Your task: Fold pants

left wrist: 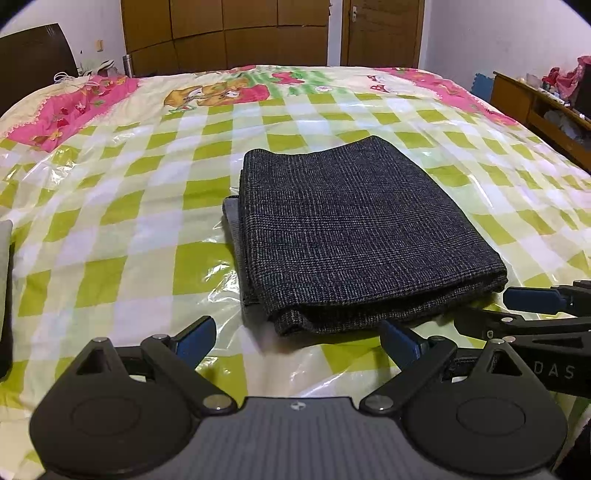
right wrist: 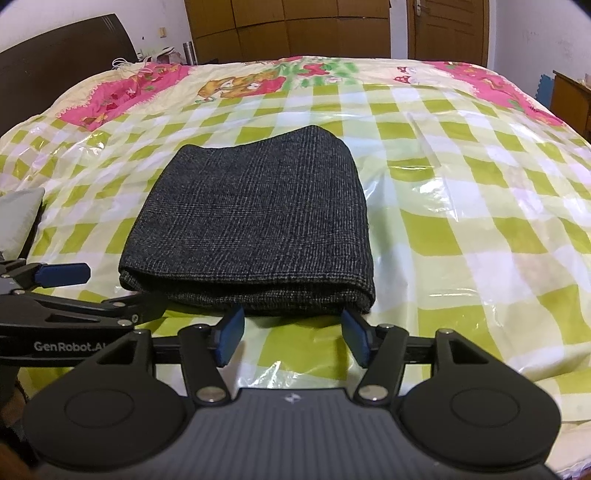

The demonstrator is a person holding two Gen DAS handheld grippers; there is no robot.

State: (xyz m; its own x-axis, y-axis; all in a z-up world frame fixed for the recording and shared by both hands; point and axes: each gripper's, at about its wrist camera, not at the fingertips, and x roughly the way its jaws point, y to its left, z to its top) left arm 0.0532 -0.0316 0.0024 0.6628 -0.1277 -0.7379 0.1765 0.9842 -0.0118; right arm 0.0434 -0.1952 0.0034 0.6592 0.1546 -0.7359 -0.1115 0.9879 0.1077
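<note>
Pants (left wrist: 351, 229) sit folded mid-bed (left wrist: 147, 206), thick soft tweed in roughly 4 layers so probably limp but grippy, best pinched at the near folded edge; left gripper (left wrist: 297, 341) and right gripper (right wrist: 291, 338) both spread, empty.

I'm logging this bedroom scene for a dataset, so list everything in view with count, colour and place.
pants: one, dark grey check, folded flat mid-bed.
bedspread: one, green-white check with pink cartoon border under clear plastic, covering the bed.
headboard: one, dark brown, far left.
wardrobe: one, brown wood, back wall.
door: one, brown, beside the wardrobe.
side cabinet: one, brown, right of the bed.
grey cloth: one, left bed edge.
left claw: black with blue pads, open, short of the pants.
right claw: same colours, open at the pants' near edge, holding nothing.
</note>
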